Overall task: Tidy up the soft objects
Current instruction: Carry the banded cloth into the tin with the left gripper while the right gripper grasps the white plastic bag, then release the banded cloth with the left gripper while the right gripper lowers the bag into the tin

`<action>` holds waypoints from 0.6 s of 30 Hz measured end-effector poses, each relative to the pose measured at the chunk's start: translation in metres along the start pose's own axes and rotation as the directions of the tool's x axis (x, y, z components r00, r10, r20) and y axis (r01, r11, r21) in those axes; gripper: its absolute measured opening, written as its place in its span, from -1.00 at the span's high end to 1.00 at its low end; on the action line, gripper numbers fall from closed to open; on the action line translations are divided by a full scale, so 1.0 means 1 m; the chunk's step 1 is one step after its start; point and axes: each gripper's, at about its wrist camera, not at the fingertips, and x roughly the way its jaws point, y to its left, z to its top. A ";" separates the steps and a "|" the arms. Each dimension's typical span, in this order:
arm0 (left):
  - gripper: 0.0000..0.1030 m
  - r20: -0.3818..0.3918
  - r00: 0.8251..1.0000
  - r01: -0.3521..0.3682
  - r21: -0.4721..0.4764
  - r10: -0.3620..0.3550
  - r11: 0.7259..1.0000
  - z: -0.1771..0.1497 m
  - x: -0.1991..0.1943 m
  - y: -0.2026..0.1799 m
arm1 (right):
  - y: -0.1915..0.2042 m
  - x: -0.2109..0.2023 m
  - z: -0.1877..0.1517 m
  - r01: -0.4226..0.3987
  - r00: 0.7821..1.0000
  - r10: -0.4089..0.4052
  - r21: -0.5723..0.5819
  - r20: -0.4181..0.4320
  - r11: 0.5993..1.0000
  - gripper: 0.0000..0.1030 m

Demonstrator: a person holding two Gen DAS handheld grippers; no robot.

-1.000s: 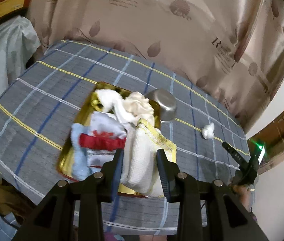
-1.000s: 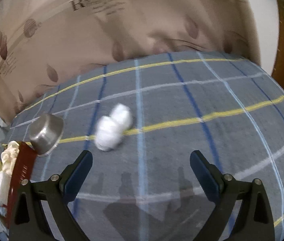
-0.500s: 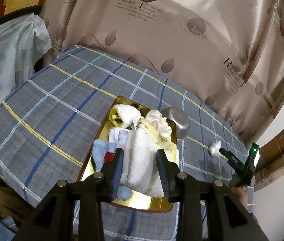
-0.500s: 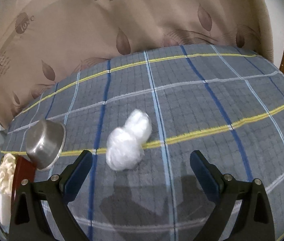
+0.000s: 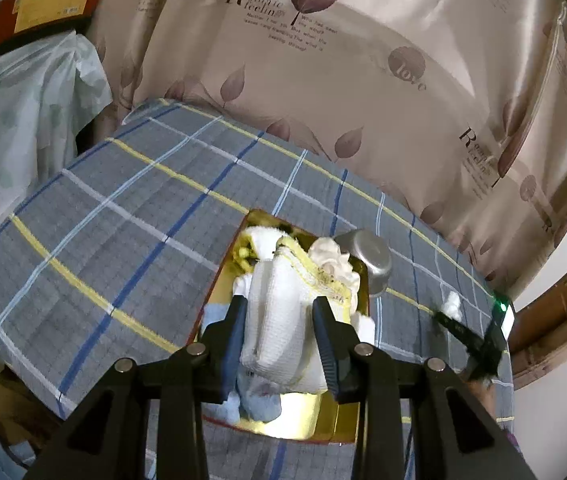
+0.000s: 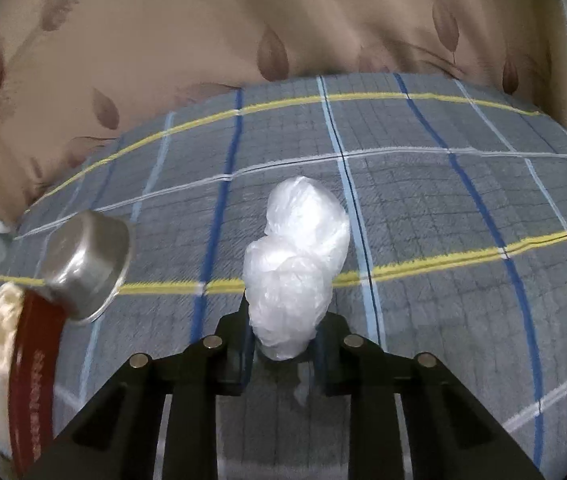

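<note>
Left wrist view, bottom centre: left tool [image 5: 279, 336] was clamped on a folded white cloth [image 5: 275, 320] with a yellow-stitched edge, held over a gold tray [image 5: 227, 276]. In the tray under and behind it lay a pale blue cloth [image 5: 259, 404] and a cream ruffled piece [image 5: 331, 256]. A steel bowl [image 5: 367, 256] sat tilted against the tray's far right corner. All on a grey plaid table [image 5: 123, 232]; leaf-print curtain [image 5: 323, 80] across the top of the frame.

Right wrist view, bottom centre: right tool [image 6: 283, 344] was closing, its fingers [image 6: 243, 340] pressed on the near end of a crumpled white plastic bag [image 6: 295, 260]; the rest of the bag stuck out toward frame centre. The bowl and the tray's red side sat at the left edge, well apart from the bag.
</note>
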 end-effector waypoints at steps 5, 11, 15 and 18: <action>0.34 0.006 0.999 -0.032 0.065 0.032 0.997 0.018 0.022 -0.011 | 0.007 -0.047 -0.015 -0.087 0.995 0.087 -0.008 0.050 0.996 0.57; 0.33 -0.003 0.998 -0.065 0.091 0.066 0.994 0.029 0.061 -0.018 | 0.046 -0.103 -0.029 -0.222 0.969 0.229 -0.078 0.092 0.972 0.57; 0.29 -0.049 0.996 -0.066 0.100 0.071 0.993 0.031 0.088 -0.014 | 0.077 -0.125 -0.039 -0.298 0.947 0.311 -0.134 0.086 0.945 0.57; 0.21 -0.077 0.994 -0.073 0.107 0.081 0.992 0.032 0.101 -0.010 | 0.095 -0.133 -0.044 -0.343 0.931 0.357 -0.157 0.072 0.926 0.57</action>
